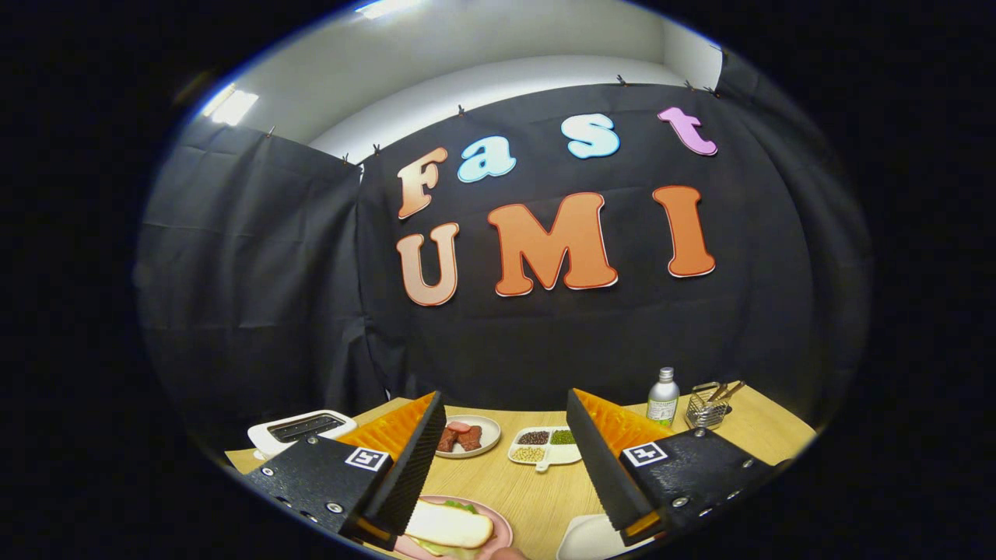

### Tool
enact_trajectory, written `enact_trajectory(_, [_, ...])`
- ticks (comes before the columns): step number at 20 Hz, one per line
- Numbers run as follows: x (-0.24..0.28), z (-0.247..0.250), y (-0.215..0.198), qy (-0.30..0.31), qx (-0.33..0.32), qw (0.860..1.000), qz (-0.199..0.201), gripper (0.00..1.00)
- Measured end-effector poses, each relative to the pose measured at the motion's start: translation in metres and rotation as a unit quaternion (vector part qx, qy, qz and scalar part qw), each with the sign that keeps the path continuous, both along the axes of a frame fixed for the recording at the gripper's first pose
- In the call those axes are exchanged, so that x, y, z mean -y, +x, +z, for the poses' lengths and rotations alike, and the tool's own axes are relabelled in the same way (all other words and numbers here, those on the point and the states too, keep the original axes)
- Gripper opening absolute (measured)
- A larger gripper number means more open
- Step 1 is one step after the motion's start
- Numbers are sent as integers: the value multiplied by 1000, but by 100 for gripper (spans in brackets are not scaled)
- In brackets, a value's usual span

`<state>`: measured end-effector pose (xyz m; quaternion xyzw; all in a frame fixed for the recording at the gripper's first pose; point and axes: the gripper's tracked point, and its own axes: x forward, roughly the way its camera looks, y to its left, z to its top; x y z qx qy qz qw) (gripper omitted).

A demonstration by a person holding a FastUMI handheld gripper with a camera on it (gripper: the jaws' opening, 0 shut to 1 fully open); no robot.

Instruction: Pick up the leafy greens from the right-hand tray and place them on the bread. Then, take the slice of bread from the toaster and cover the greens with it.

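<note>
- Gripper view showed the gripper (506, 459) held up over a wooden counter (537, 490), with its two fingers (412, 459) spread wide apart and nothing between them.
- Just under the left finger sat a pink plate (502, 529) with a slice of bread (450, 525) on top.
- A bit of leafy greens (465, 506) peeked out from under that bread, so the greens were on the plate and covered.
- A white toaster (299, 429) stood on the counter, off to the left, beyond the left finger.
- A white tray (587, 540) sat near the right finger, low down by its tip.
- Beyond the fingers, in the gap between them, was a small round plate (486, 443) with red pieces of meat (461, 437) on it.
- Next to it was a white dish (545, 449) with split parts that held beans in dark, green and pale colors.
- Farther to the right stood a silver bottle (663, 397) and, just beside it, a little wire basket (706, 408).
</note>
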<state>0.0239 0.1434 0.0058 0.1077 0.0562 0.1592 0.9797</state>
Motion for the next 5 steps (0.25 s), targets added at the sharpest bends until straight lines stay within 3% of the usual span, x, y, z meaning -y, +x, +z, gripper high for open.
enact_trajectory(5, [6, 18, -4, -5, 20, 1000, -10, 94])
